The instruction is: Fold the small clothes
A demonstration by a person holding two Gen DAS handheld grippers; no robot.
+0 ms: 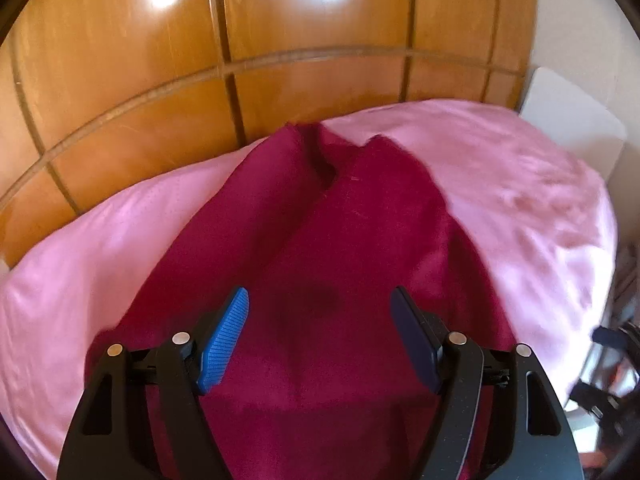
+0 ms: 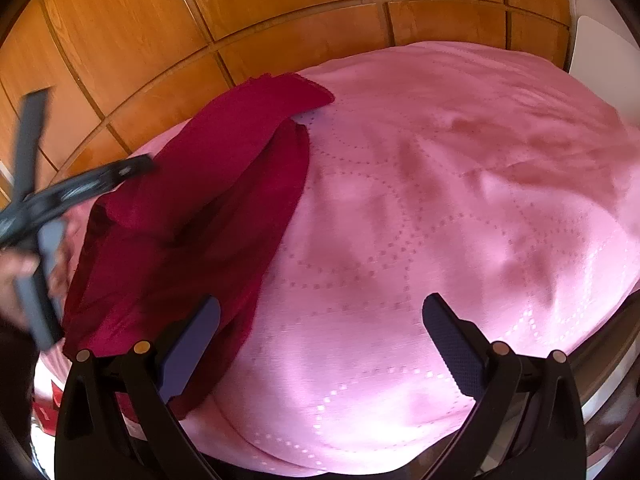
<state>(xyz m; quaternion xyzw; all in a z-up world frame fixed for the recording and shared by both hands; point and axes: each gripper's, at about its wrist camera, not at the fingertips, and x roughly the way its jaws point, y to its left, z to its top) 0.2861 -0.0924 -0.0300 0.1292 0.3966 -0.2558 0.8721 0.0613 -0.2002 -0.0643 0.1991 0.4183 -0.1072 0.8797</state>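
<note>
A dark red garment (image 1: 304, 248) lies on a pink cloth-covered surface (image 1: 520, 200), its two leg-like ends pointing toward the wooden wall. My left gripper (image 1: 320, 304) is open and empty, hovering over the garment's near part. In the right wrist view the garment (image 2: 192, 208) lies at the left of the pink cloth (image 2: 440, 220). My right gripper (image 2: 322, 312) is open and empty above the pink cloth, its left finger over the garment's edge. The left gripper (image 2: 36, 216) shows blurred at the far left, over the garment's left side.
A wooden panelled wall (image 1: 280, 40) rises right behind the pink surface. A white box-like object (image 1: 576, 120) stands at the far right. Dark gear (image 1: 612, 360) sits beyond the right edge of the cloth.
</note>
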